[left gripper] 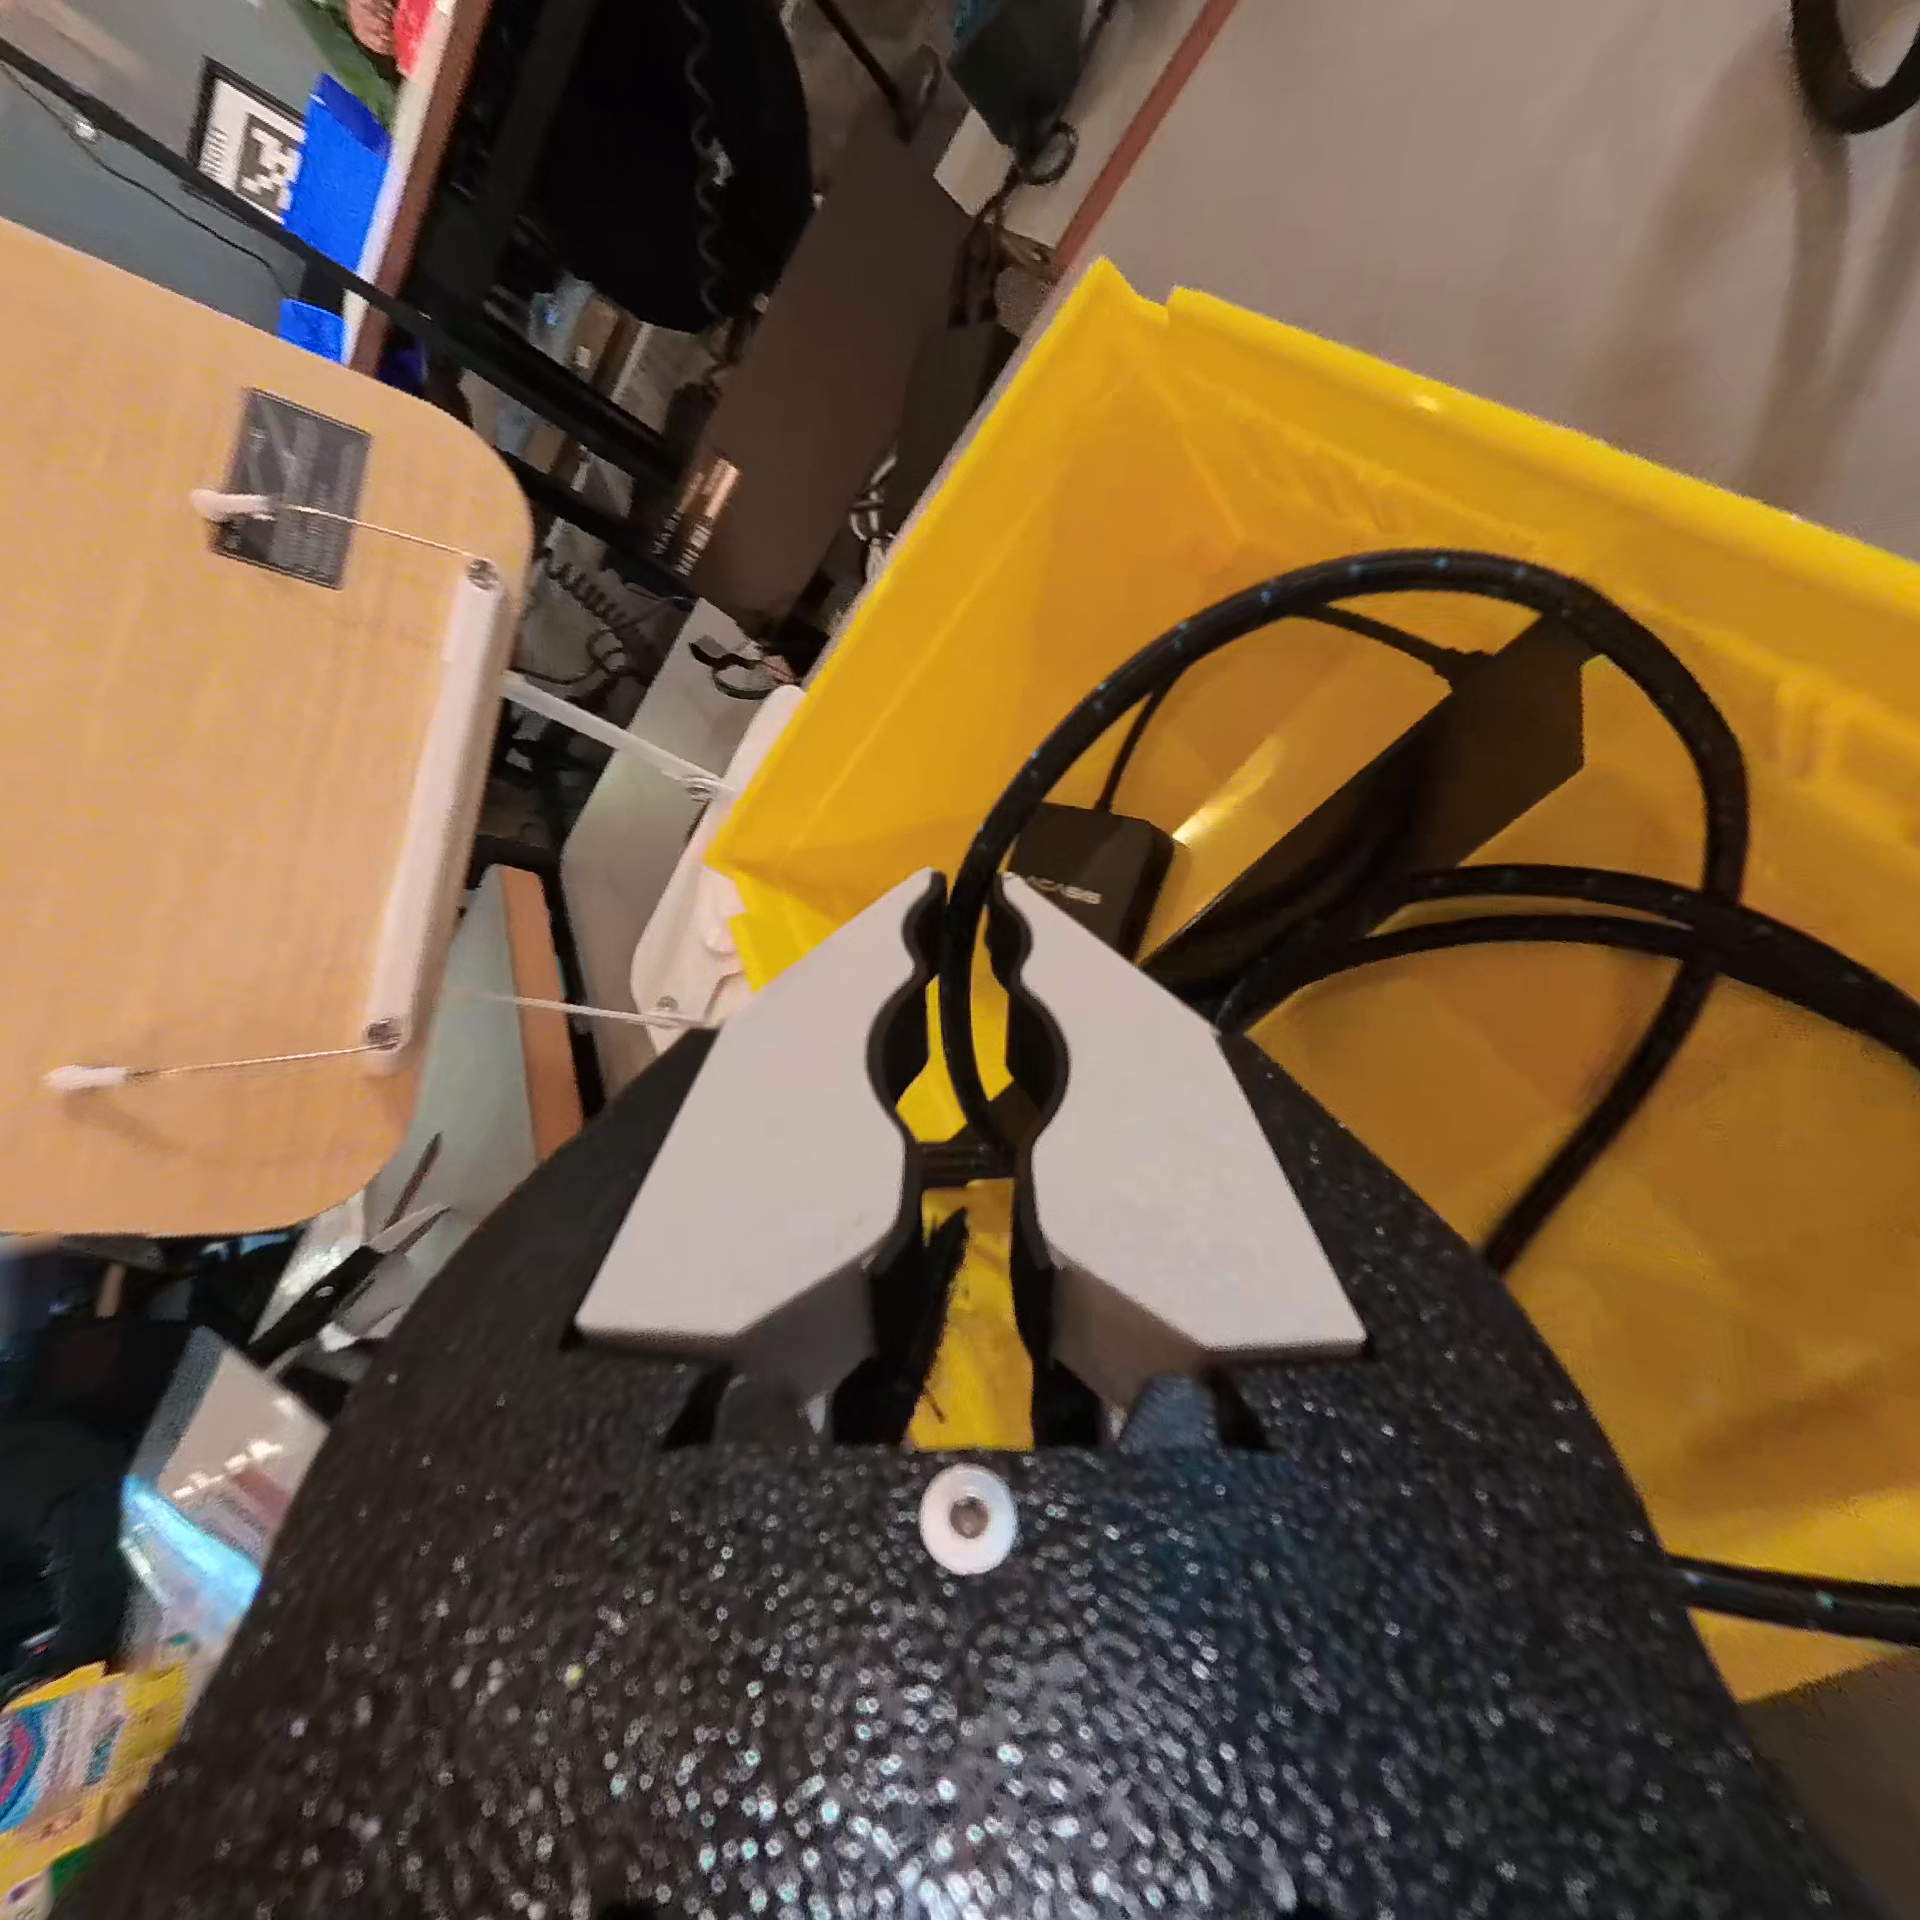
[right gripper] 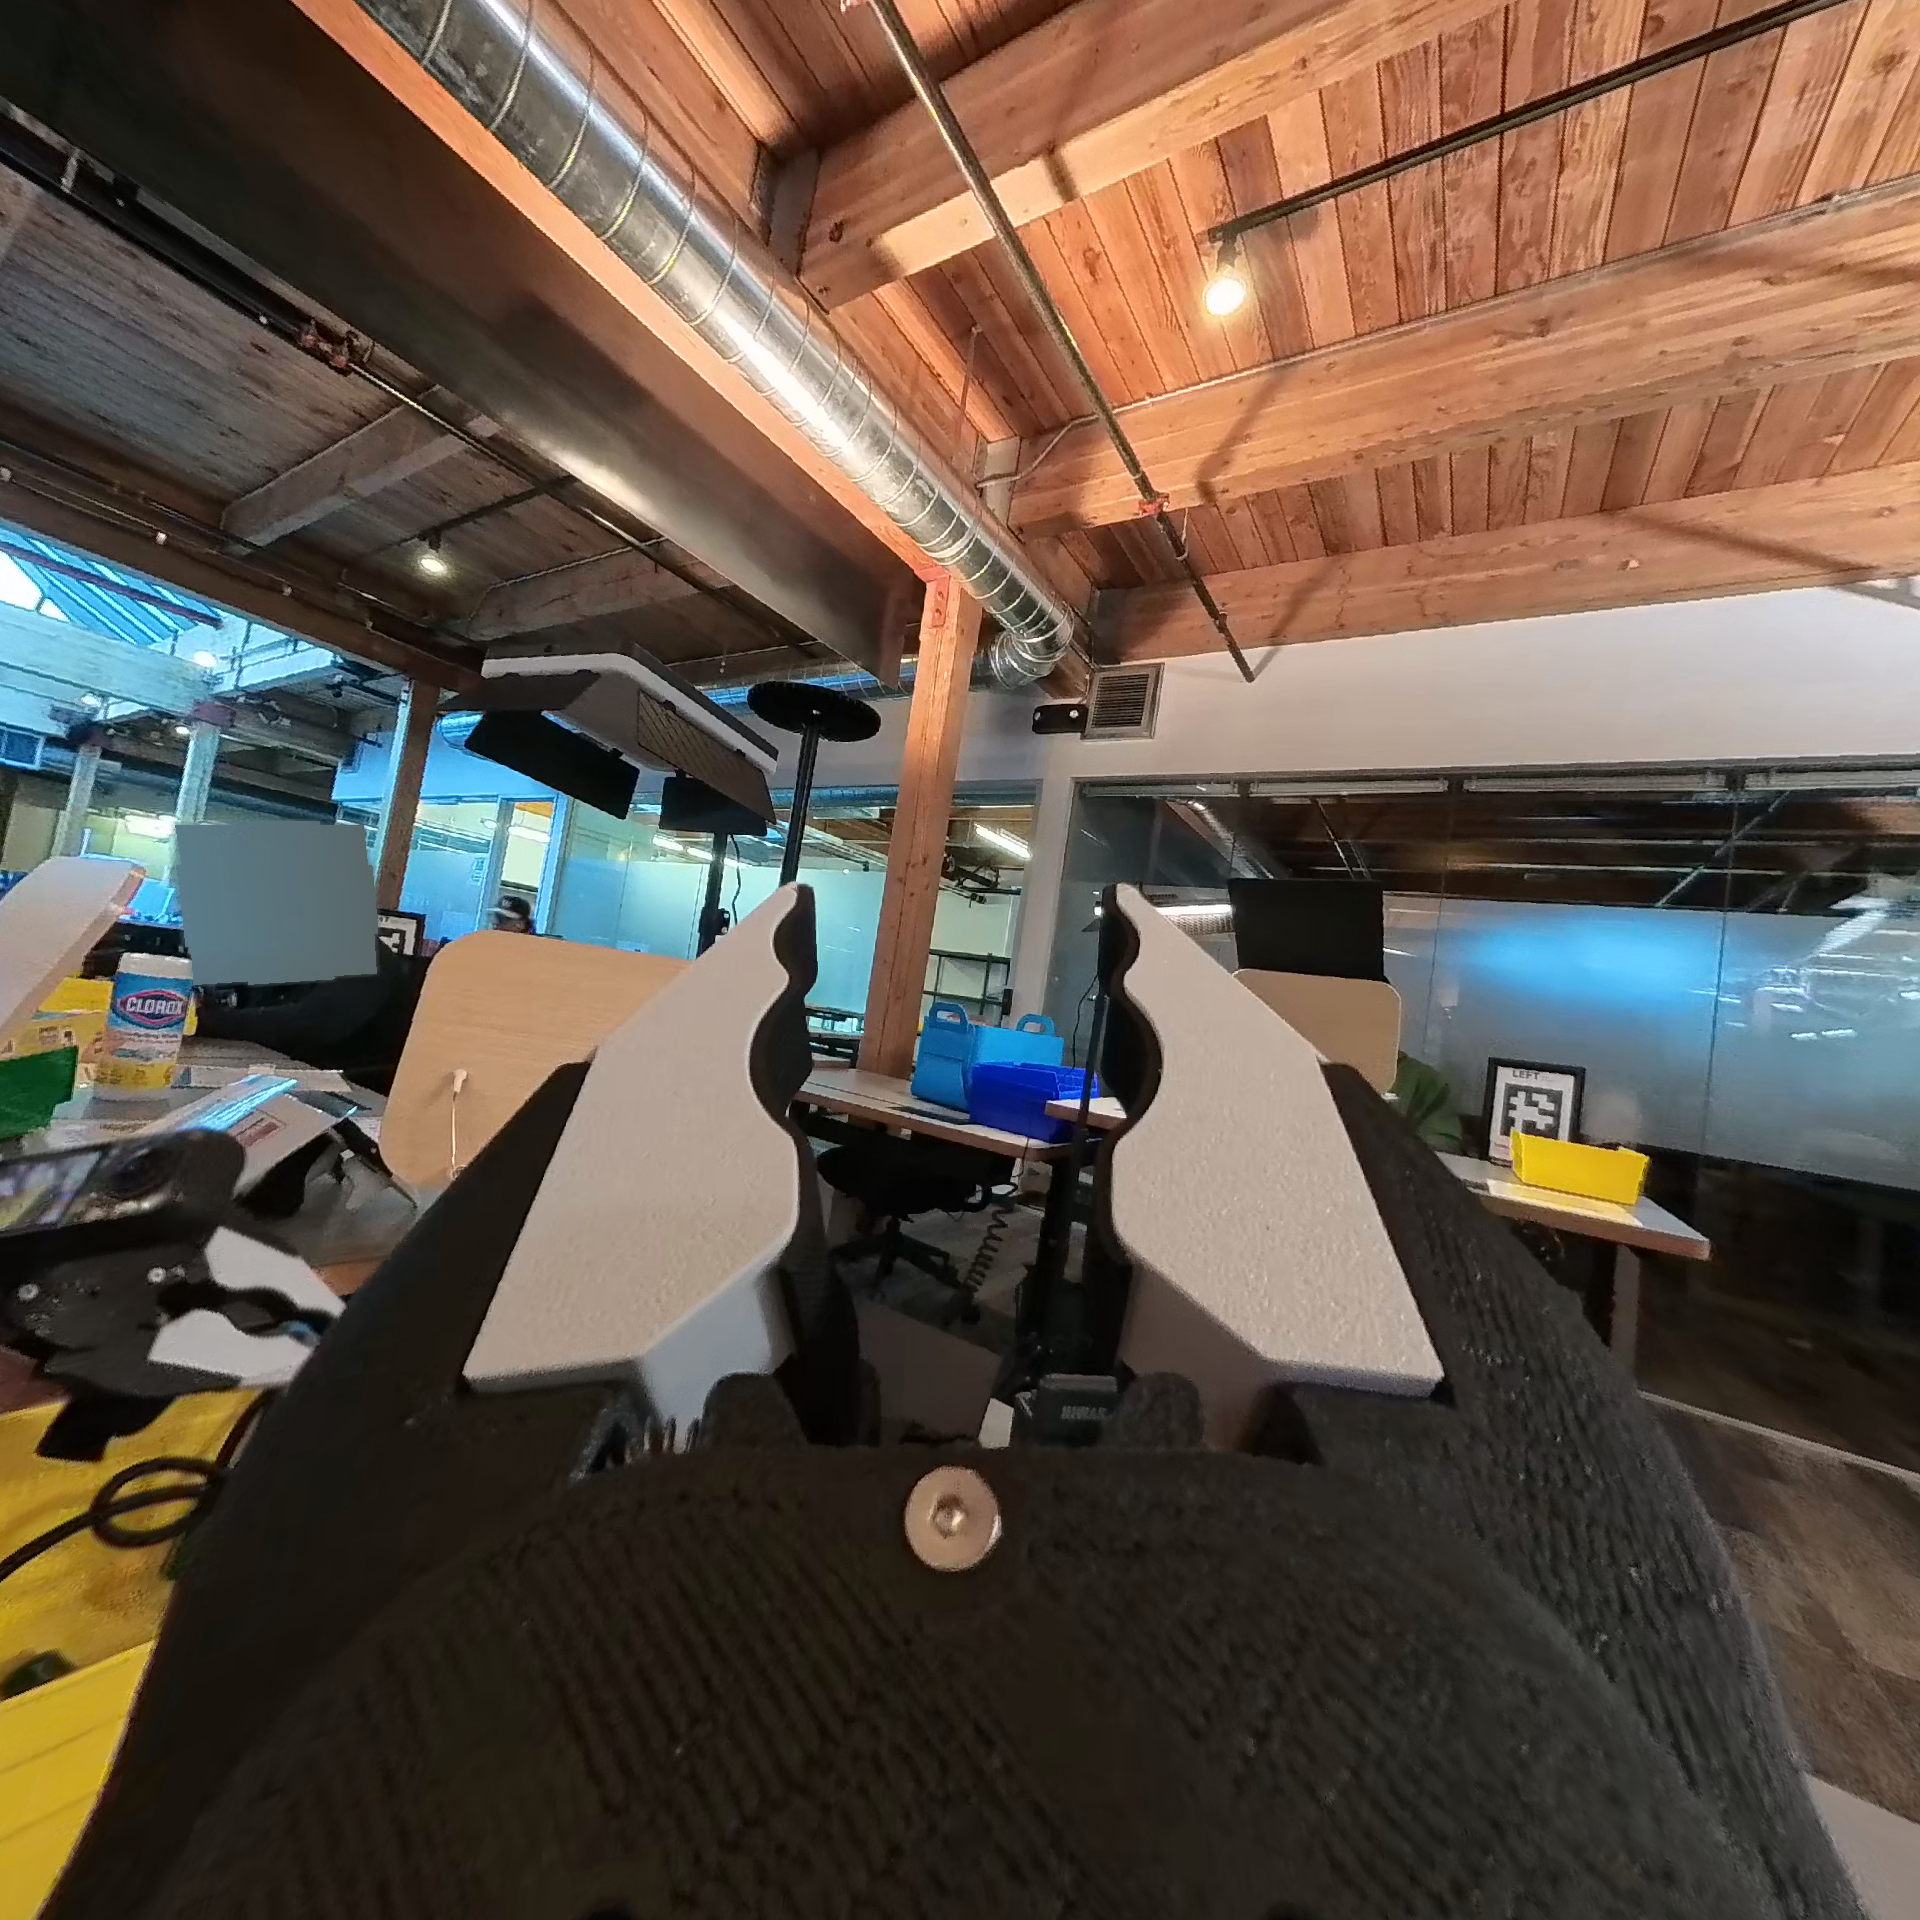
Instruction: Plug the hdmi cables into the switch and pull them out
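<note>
In the left wrist view a yellow bin [left gripper: 1039, 582] holds a black box-shaped switch [left gripper: 1455, 790], a small flat black adapter [left gripper: 1091, 873] and loops of black braided HDMI cable [left gripper: 1455, 592]. My left gripper [left gripper: 966, 904] is over the bin's near left corner, its grey fingers closed on one strand of that cable, which runs down between them. The cable's plug is hidden. My right gripper [right gripper: 956, 914] is open and empty, raised and pointing out at the room. The left gripper [right gripper: 239, 1320] also shows in the right wrist view, low at the left above the yellow bin [right gripper: 62, 1507].
A light wooden panel [left gripper: 208, 727] with a white bracket stands left of the bin. Beyond it are dark desks and cables. In the right wrist view a wipes canister [right gripper: 145, 1029] stands at the left, and blue bins [right gripper: 997, 1070] and a small yellow bin [right gripper: 1579, 1169] sit on far desks. My right fingertips sit around 50 cm from my left ones. Between my left fingertips and the light wooden panel [left gripper: 208, 727] there is roughly 30 cm.
</note>
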The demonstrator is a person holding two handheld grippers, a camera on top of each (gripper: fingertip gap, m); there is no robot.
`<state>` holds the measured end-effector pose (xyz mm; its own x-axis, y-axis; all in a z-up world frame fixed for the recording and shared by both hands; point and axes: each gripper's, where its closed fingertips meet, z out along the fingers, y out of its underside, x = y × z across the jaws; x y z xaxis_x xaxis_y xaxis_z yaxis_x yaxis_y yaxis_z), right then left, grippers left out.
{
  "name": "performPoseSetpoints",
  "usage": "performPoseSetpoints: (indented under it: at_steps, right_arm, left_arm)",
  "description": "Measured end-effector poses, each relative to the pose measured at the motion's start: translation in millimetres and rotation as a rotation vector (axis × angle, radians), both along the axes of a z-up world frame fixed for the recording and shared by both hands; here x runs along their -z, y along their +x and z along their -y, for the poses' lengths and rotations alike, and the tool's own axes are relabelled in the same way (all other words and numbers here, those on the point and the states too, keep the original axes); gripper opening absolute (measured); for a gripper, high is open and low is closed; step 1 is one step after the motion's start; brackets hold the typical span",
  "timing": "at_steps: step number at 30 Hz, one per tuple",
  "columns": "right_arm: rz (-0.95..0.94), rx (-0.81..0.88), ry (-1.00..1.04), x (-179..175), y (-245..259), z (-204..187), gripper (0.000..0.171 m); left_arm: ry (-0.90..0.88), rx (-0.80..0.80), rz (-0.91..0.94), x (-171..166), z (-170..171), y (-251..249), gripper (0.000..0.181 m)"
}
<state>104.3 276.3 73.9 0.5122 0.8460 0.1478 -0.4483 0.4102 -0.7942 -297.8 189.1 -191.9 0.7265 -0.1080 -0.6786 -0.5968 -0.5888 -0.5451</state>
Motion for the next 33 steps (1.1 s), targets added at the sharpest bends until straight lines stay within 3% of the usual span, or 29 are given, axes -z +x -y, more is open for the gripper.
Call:
performPoseSetpoints:
  at_steps: [14,27,33]
  right_arm:
    - [0.004,0.001,0.001,-0.1,-1.1,1.5,0.053]
    - [-0.004,-0.002,0.001,-0.7,2.2,1.6,0.053]
    - [-0.011,-0.005,0.006,-1.6,4.6,3.1,0.053]
  left_arm:
    - [0.316,-0.031,-0.105,-112.0,20.2,27.7,0.003]
    - [0.585,0.152,-0.082,-213.9,8.1,99.1,0.003]
    - [0.598,0.303,-0.022,-230.7,-7.0,146.5,0.004]
